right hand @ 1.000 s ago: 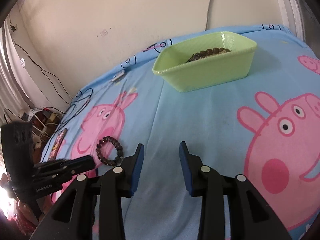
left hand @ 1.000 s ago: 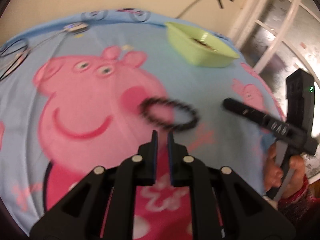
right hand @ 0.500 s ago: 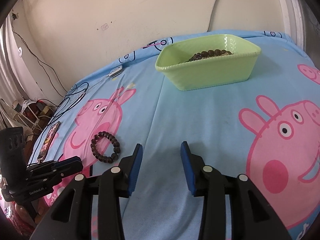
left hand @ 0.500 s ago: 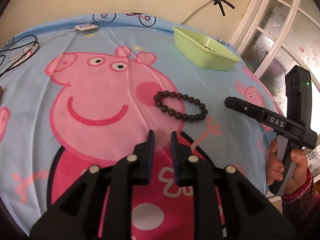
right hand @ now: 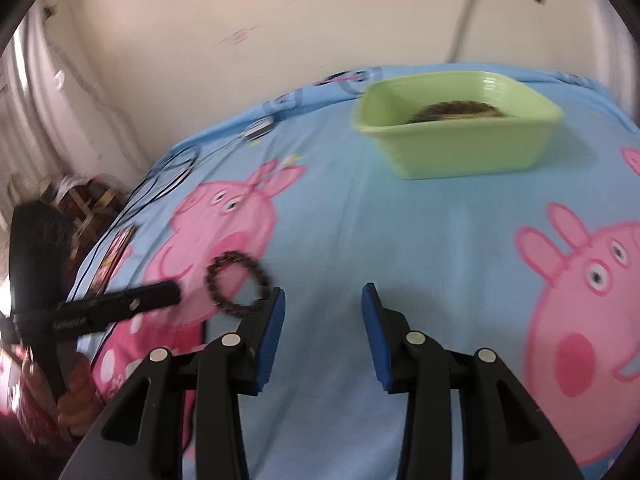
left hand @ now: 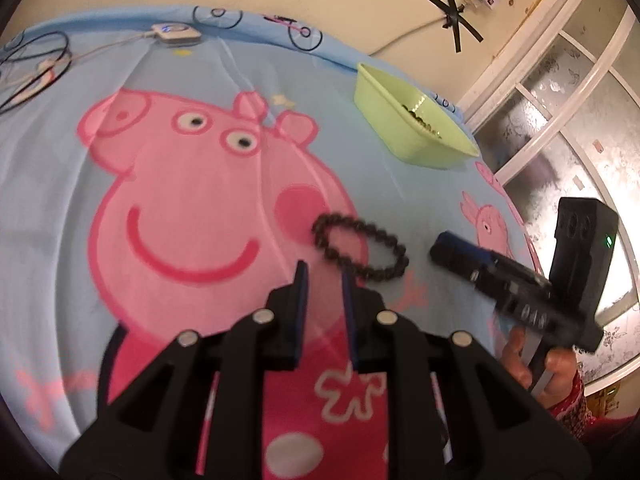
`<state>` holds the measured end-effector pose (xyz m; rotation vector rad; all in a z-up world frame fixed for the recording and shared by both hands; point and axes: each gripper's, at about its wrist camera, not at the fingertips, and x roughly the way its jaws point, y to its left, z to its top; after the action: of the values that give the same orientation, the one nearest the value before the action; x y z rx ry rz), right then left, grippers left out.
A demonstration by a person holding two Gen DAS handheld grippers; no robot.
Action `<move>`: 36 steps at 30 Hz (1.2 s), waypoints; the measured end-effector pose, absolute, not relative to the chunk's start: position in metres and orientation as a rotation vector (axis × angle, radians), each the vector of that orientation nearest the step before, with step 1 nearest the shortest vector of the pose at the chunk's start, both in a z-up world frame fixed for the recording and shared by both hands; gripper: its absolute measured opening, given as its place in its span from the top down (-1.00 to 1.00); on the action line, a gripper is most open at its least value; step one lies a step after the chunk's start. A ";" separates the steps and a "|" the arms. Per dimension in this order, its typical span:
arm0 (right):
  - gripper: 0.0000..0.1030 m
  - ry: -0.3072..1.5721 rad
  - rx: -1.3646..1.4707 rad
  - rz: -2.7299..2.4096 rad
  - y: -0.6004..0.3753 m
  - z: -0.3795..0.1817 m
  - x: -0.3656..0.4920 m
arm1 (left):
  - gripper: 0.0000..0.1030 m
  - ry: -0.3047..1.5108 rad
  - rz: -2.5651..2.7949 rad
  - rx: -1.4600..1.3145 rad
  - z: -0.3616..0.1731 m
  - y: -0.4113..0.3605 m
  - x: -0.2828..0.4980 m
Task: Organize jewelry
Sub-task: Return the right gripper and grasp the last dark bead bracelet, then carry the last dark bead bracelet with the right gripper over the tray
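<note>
Bed sheet [left hand: 200, 60]: light blue with pink cartoon pigs, spread flat; everything lies on it.
Green tub [right hand: 460, 152]: far side of the sheet near the wall, upright, dark beads lying inside.
Left claw [left hand: 323, 276]: jaws have just been opening and now stand a narrow gap apart, nothing between them, tips just short of the bracelet.
Right claw [right hand: 323, 296]: jaws parted with only bare sheet between them, beside the bracelet.
Bead bracelet [left hand: 360, 252]: dark ring lying flat on a pig print, between the two claws, well apart from the tub.
</note>
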<state>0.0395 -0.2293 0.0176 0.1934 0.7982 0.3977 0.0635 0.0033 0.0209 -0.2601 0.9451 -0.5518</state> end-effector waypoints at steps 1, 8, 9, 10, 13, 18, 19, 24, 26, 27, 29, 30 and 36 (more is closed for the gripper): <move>0.72 0.797 0.160 0.422 -0.220 0.020 0.041 | 0.69 0.941 -0.554 -0.252 0.024 0.000 0.067; 1.00 0.814 -0.022 0.479 -0.175 0.025 0.062 | 0.70 1.002 -0.516 -0.188 0.016 -0.023 0.093; 1.00 0.824 -0.046 0.472 -0.172 0.022 0.065 | 0.70 0.986 -0.513 -0.189 0.016 -0.023 0.091; 1.00 0.829 -0.059 0.471 -0.171 0.018 0.068 | 0.70 0.978 -0.509 -0.171 0.016 -0.026 0.090; 1.00 0.827 -0.045 0.473 -0.178 0.018 0.067 | 0.70 0.949 -0.506 -0.112 0.017 -0.036 0.081; 1.00 0.818 0.026 0.441 -0.203 0.016 0.049 | 0.83 0.978 -0.616 -0.085 0.014 -0.069 0.070; 1.00 0.819 0.064 0.427 -0.216 0.015 0.042 | 0.83 0.971 -0.635 -0.054 0.015 -0.079 0.066; 1.00 0.796 0.156 0.347 -0.257 0.016 0.017 | 0.83 0.982 -0.754 0.006 0.014 -0.124 0.056; 1.00 0.788 0.189 0.319 -0.272 0.015 0.008 | 0.83 0.988 -0.780 0.020 0.014 -0.137 0.057; 1.00 0.784 0.206 0.313 -0.277 0.015 0.006 | 0.83 0.994 -0.791 0.018 0.015 -0.140 0.059; 1.00 0.767 0.251 0.317 -0.288 0.018 0.004 | 0.83 0.997 -0.806 0.010 0.020 -0.146 0.063; 1.00 0.755 0.257 0.316 -0.290 0.022 0.005 | 0.83 0.984 -0.811 0.008 0.028 -0.148 0.067; 1.00 0.609 0.226 0.337 -0.296 0.069 0.027 | 0.83 0.865 -0.808 -0.004 0.081 -0.153 0.094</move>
<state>0.0266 -0.2957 0.0691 0.2256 0.6094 0.3370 0.0940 -0.1526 0.0812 -0.0035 0.8652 -0.8078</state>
